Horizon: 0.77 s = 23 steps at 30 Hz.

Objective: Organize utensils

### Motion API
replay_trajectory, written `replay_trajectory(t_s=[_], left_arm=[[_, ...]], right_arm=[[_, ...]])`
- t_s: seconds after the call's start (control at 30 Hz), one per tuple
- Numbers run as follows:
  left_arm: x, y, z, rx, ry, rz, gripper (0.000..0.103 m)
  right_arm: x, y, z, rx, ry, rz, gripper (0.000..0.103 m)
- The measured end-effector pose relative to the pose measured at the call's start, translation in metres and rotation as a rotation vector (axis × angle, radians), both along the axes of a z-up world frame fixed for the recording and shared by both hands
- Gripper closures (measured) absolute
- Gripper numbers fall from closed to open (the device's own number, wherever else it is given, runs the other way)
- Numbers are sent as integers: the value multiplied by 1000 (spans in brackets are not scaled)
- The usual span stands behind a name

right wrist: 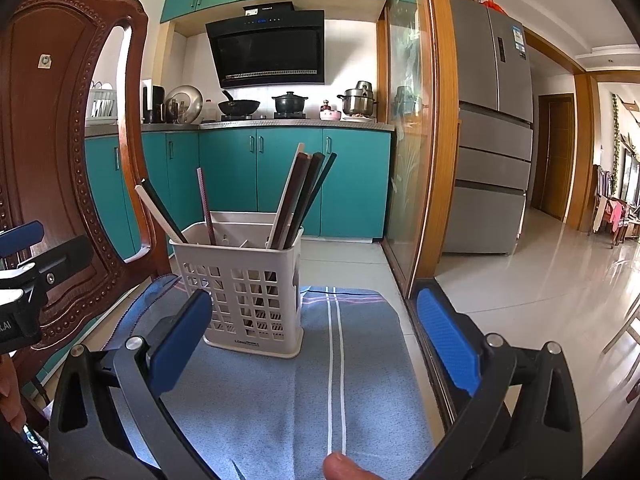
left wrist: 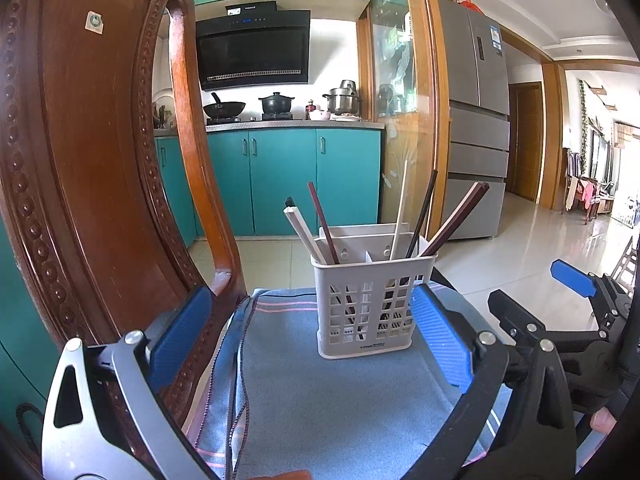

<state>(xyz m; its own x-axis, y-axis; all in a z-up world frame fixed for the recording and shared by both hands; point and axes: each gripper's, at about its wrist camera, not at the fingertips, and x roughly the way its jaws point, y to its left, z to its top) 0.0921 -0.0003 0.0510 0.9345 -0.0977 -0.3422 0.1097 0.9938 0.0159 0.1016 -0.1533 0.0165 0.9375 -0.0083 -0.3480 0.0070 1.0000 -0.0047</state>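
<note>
Grippers first: the left gripper (left wrist: 308, 344) stands with its blue pads spread wide and nothing between them, low over the blue cloth (left wrist: 320, 392). Its right-hand pad sits just beside the near right corner of the utensil holder (left wrist: 366, 304); whether it touches I can't tell. The right gripper (right wrist: 316, 340) is likewise spread wide and empty, its left pad close in front of the holder's near left corner, its right pad out past the cloth's right edge.

The holder, a white slotted basket, stands upright on the cloth toward the far edge, nearer the far left corner as the right wrist sees it. Chopsticks (left wrist: 400, 216) lean out of it in both compartments: a pale one and a dark one tilt left, a reddish one stands beside them, and a mixed bunch of pale, dark and brown sticks leans right from the other side.

A carved wooden chair back (left wrist: 92, 168) rises along the cloth's left edge. Beyond lie teal kitchen cabinets (right wrist: 288, 180), a stove with a wok (right wrist: 239, 107) and pots, and a grey fridge (right wrist: 492, 128) to the right.
</note>
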Motion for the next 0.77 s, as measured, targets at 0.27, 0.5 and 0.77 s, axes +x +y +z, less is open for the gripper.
replay_trajectory(t_s=[0.27, 0.5, 0.77], left_arm=[[1, 2, -2, -27, 10, -12, 4], [-1, -5, -4, 11, 5, -13, 4], [0, -7, -6, 11, 32, -16, 4]], right_arm=[[0, -1, 0, 5, 5, 3, 3], [0, -2, 0, 8, 4, 4, 3], [1, -4, -2, 15, 10, -2, 3]])
